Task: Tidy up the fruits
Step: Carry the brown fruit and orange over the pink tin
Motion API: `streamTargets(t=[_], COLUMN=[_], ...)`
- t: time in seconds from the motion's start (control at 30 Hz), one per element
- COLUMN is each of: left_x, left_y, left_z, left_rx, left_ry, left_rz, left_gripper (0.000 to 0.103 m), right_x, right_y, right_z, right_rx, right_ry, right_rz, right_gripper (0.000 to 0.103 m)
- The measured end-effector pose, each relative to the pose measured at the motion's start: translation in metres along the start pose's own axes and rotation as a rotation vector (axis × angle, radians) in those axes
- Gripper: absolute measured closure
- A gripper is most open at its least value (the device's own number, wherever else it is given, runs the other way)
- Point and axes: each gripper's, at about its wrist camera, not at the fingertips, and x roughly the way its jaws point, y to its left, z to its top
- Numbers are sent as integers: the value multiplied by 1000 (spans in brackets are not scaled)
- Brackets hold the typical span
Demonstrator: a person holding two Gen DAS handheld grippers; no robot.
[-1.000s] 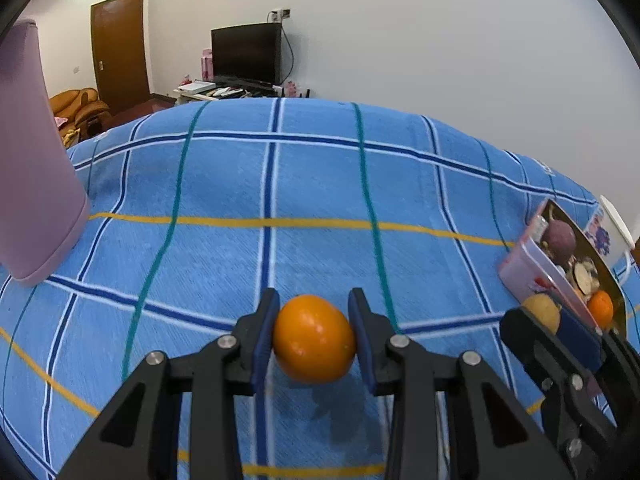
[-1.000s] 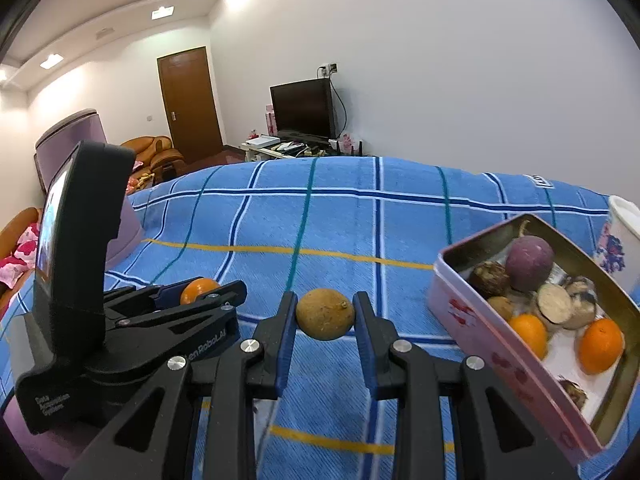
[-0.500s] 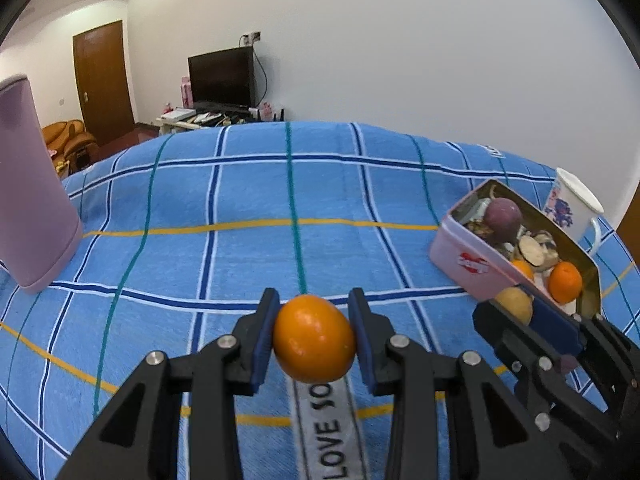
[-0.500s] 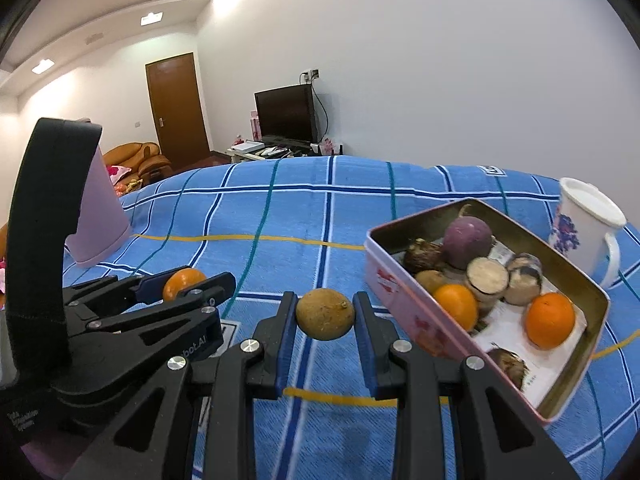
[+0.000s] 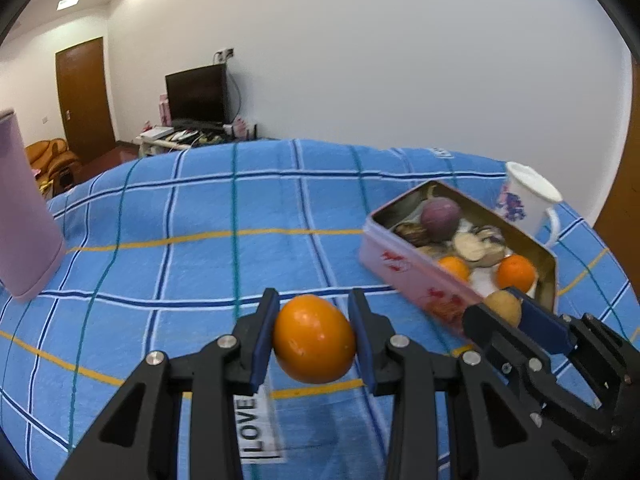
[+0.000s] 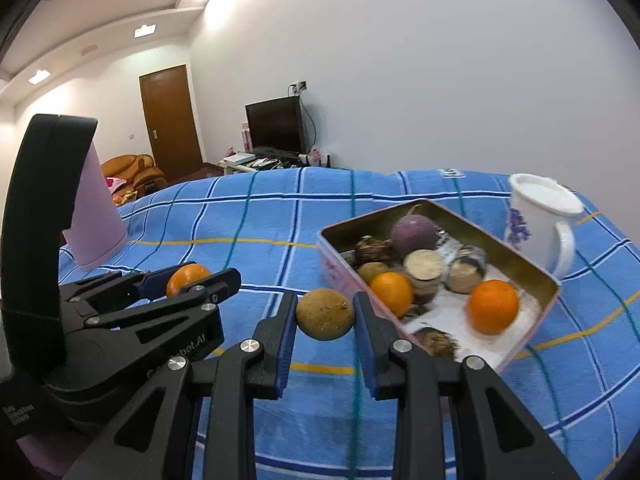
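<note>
Left tool (image 5: 314, 332) clamped on an orange fruit (image 5: 314, 339), both blue pads pressing its sides, fruit carried clear of the blue plaid cloth (image 5: 200, 216). Seen from the right wrist view, that same tool (image 6: 192, 276) sits low at left with the orange showing between its pads.

Right tool (image 6: 325, 320) clamped on a brownish-yellow round fruit (image 6: 325, 314), pads tight on either side, fruit held above the cloth (image 6: 260, 216) and just beside the near wall of the tin. In the left wrist view the right tool (image 5: 506, 312) appears at lower right, its fruit against the tin's near corner.

Pink rectangular tin (image 6: 328, 268) lies open on the cloth, right of centre. Inside: a purple round item (image 6: 414, 230) at the far end, two oranges (image 6: 493, 306) nearer, sliced pale rounds and dark brown pieces between them; exact kinds not clear.

White mug with a floral print (image 6: 536, 224) stands upright just beyond the tin's right side, handle facing right.

Pink upright container (image 5: 24, 216) stands at the far left of the cloth, well apart from the tin.

Background: dark television (image 6: 276, 126), brown door (image 6: 170, 116).
</note>
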Motion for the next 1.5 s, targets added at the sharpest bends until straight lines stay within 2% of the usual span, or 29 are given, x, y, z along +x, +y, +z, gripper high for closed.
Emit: streamTargets(t=[0.4, 0.8, 1.03, 1.5], left_x=[-1, 1, 9, 36], left_y=[-51, -84, -103, -139], left_z=[-3, 6, 9, 17], left_rx=[39, 67, 85, 107], left_ry=[6, -8, -11, -1], left_rz=[-79, -114, -133, -161], left_gripper=[65, 65, 65, 65], right_x=[-27, -36, -33, -14], right_y=[-43, -73, -104, -144], right_z=[-5, 3, 8, 21], right_rx=[18, 23, 46, 60], right_ry=[-16, -39, -42, -29], right_rz=[-71, -125, -169, -197], right_gripper=[73, 73, 73, 73])
